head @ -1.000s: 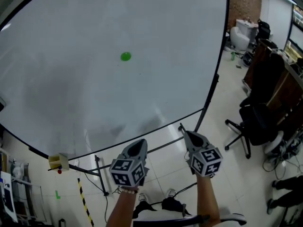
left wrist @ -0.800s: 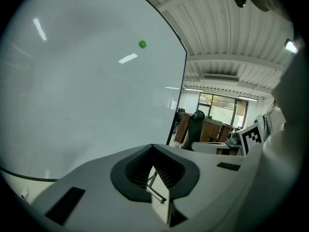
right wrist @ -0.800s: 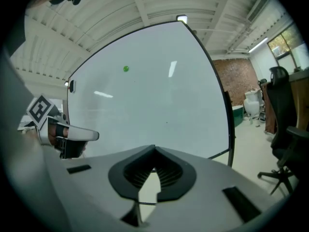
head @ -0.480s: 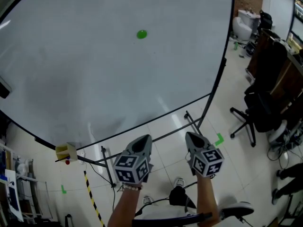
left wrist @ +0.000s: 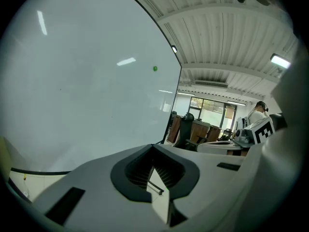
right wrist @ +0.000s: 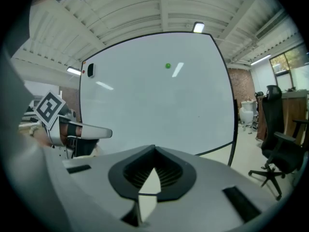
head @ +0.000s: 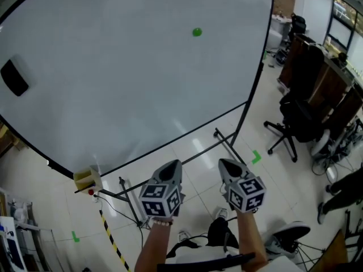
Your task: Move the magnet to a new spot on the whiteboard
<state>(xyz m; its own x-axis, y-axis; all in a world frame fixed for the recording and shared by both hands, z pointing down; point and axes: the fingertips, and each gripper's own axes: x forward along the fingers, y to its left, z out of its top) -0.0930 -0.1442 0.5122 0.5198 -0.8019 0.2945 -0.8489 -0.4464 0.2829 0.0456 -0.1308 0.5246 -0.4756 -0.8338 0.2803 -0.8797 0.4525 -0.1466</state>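
The small green magnet [head: 197,32] sat high on the far whiteboard [head: 113,84], right of centre, well apart from the left gripper [head: 172,168] and right gripper [head: 227,165], both closed on nothing; judged light, rigid and slick, it would best be pinched across its rim.

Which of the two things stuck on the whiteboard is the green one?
The small round magnet, toward the upper right of the whiteboard in the head view. The other thing, a dark oblong block, sits by the left edge.
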